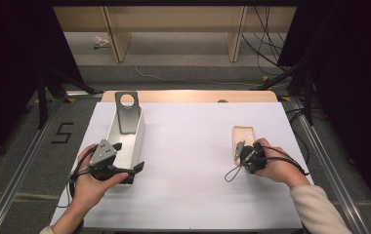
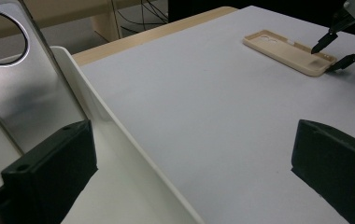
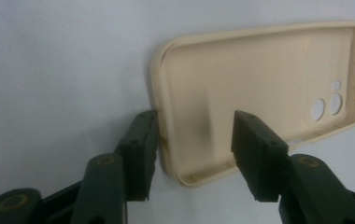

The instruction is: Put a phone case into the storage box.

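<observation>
Right tongs [image 3: 192, 154] are down at the near corner of the beige phone case [image 3: 259, 88], which lies open side up on the right of the white worktop [image 1: 193, 161], well apart from the white bin [image 1: 137, 134] on the left. One jaw sits outside the case's long wall, close against it, the other stands inside over the floor of the case. The jaws are half-spread and not yet pressing, so nothing is held.

The risk here, as I read it: that wall is thin and soft-looking, and a pinch this near the corner could let the case pivot, sag or slip out once lifted. If the outer jaw pushes first, it may simply shove the case across the smooth sheet.

The right hand [image 1: 271, 163] comes in from the right edge, wrist low, tongs tilted down and aimed left at the case's near end.

The left tongs [image 2: 189, 163] gape wide and empty, straddling the bin's right wall (a grey metal stand [image 1: 127, 114] leans inside), hand level at its near end.
</observation>
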A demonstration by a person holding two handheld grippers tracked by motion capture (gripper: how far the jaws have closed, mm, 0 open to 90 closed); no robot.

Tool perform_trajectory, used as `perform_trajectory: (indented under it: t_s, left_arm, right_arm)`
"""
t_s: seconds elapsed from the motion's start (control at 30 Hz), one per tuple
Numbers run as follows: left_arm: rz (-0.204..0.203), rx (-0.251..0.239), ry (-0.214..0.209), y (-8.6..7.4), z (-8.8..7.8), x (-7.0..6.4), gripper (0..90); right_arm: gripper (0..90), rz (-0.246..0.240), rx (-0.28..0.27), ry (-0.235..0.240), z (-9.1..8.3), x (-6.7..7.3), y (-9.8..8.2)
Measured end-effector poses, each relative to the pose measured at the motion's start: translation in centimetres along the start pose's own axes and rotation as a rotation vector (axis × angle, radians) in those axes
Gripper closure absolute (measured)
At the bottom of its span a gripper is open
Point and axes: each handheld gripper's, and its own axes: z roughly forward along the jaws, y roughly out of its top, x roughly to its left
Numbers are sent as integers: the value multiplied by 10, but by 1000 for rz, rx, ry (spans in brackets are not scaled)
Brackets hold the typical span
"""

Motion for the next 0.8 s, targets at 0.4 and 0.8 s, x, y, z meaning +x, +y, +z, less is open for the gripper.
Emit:
perform_trajectory:
  t_s: [0.4, 0.8]
  left_arm:
    - [4, 3, -6, 0, 1, -1, 0]
    - [5, 3, -11, -1, 2, -2, 0]
  right_arm:
    - [697, -20, 7, 38, 2, 3, 0]
    - [805, -43, 12, 63, 2, 5, 1]
